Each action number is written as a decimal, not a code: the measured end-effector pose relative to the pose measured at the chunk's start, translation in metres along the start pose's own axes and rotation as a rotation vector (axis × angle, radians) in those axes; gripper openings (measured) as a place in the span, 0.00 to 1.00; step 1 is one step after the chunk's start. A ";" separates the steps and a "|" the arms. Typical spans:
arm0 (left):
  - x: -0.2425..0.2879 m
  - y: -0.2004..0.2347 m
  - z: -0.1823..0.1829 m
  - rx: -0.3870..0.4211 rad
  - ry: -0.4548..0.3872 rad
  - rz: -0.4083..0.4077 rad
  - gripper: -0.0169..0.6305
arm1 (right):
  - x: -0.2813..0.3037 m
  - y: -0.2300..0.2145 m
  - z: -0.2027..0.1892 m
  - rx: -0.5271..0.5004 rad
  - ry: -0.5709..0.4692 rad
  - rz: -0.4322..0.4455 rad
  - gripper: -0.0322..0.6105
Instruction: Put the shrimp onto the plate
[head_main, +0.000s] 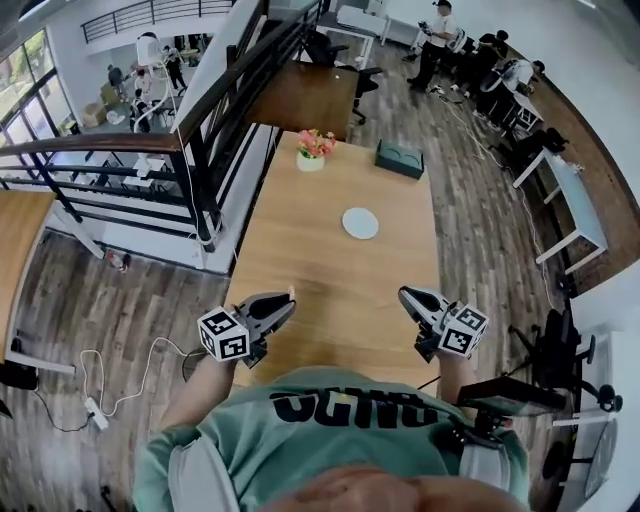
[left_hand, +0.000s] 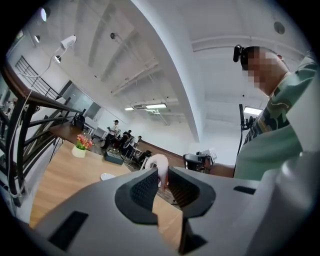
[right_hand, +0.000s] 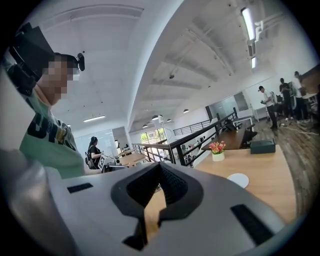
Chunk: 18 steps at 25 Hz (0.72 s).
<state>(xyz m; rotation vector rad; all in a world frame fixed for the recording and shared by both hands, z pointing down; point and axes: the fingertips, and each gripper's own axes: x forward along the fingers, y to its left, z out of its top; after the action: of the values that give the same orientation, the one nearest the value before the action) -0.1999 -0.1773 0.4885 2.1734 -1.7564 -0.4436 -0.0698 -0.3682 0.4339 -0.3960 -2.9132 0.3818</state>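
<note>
The small white plate (head_main: 360, 222) lies near the middle of the long wooden table (head_main: 300, 260); it also shows in the left gripper view (left_hand: 107, 176) and the right gripper view (right_hand: 238, 180). My left gripper (head_main: 288, 302) hovers over the table's near left edge, shut on a pale pink shrimp (left_hand: 159, 162) that sticks up between its fingertips. The left gripper (left_hand: 161, 172) points toward the plate, well short of it. My right gripper (head_main: 405, 293) is at the near right, raised above the table, and the right gripper (right_hand: 160, 167) has its jaws together with nothing in them.
A white pot of pink flowers (head_main: 312, 150) and a dark green box (head_main: 400, 158) stand at the table's far end. A black railing (head_main: 200, 150) runs along the left side. Several people are gathered far back on the right (head_main: 480, 55). A second table (head_main: 575, 200) stands to the right.
</note>
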 end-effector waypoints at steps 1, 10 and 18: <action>0.002 0.003 0.001 0.003 -0.005 0.017 0.13 | 0.002 -0.008 -0.002 0.000 0.004 0.008 0.06; 0.049 0.006 0.027 0.083 -0.037 0.165 0.13 | -0.004 -0.078 0.007 -0.030 -0.027 0.137 0.06; 0.113 0.021 0.042 0.117 0.049 0.139 0.13 | -0.019 -0.140 0.011 0.017 -0.042 0.051 0.06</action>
<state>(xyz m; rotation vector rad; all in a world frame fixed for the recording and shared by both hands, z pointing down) -0.2132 -0.2945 0.4547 2.1012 -1.9358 -0.2571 -0.0869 -0.5063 0.4594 -0.4667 -2.9427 0.4269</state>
